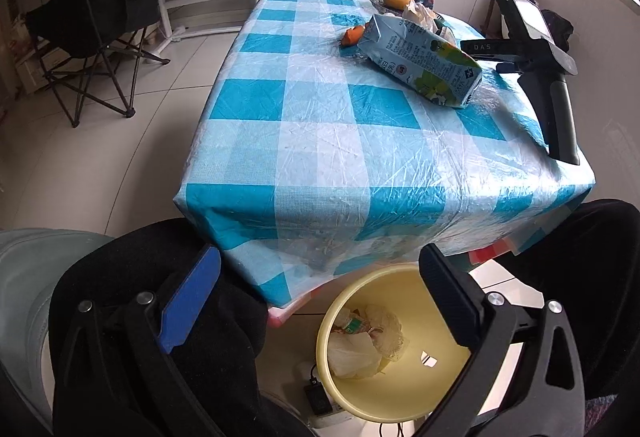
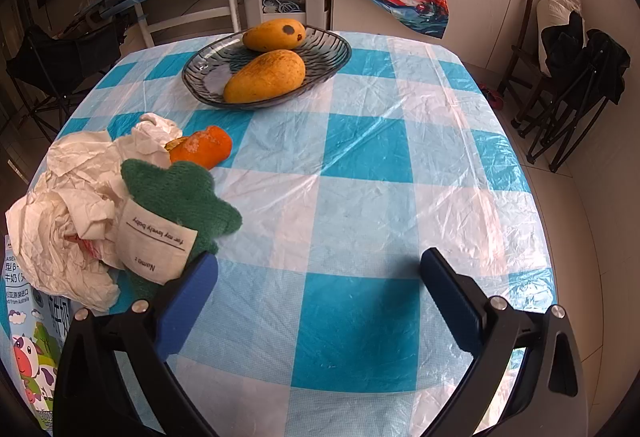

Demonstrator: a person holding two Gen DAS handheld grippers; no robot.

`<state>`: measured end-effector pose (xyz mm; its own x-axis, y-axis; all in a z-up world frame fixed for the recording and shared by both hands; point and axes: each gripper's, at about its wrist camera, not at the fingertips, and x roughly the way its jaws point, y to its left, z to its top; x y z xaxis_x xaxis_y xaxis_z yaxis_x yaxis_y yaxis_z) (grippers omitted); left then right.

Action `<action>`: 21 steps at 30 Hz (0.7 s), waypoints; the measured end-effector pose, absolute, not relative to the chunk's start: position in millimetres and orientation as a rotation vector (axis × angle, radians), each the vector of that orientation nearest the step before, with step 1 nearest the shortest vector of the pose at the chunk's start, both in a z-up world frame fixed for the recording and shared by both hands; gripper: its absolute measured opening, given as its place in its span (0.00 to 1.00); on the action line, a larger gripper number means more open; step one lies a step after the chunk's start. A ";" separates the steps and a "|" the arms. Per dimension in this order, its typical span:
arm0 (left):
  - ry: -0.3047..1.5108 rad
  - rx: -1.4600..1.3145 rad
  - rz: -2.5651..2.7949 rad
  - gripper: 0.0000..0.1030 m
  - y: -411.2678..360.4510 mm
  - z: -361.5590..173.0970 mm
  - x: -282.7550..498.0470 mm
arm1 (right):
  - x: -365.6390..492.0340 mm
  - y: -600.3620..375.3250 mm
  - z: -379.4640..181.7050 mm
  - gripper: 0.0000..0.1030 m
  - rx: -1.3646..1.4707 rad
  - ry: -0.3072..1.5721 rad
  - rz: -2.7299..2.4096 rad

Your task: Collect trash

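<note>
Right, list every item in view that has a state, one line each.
left gripper: open, empty, above the bin
right gripper: open, empty, over the table
milk carton: lying on its side
yellow bin: holds trash, not full
crumpled paper: on the table
orange peel: on the table
mangoes: in the glass dish

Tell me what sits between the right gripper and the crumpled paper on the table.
The green plush toy lies against the crumpled paper, just ahead of the open right gripper on its left finger's side. Its white tag overlaps the paper's near edge.
</note>
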<state>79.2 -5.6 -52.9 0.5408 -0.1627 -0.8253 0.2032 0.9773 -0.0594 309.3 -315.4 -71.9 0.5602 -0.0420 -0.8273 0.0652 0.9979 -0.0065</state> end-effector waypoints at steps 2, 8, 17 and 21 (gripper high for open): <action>0.967 0.059 -0.240 0.93 -9.8 -52.6 77.1 | 310.0 -314.7 -71.6 0.94 0.025 0.975 -0.064; 1.004 0.018 -0.286 0.93 -7.4 -57.5 82.2 | 309.2 -314.7 -71.7 0.94 0.026 0.974 -0.064; 1.005 -0.063 -0.317 0.93 -2.8 -57.3 85.4 | 307.6 -314.1 -71.6 0.94 0.026 0.974 -0.063; 1.003 -0.074 -0.325 0.93 -3.1 -56.6 85.9 | 308.4 -314.6 -71.9 0.94 0.026 0.974 -0.063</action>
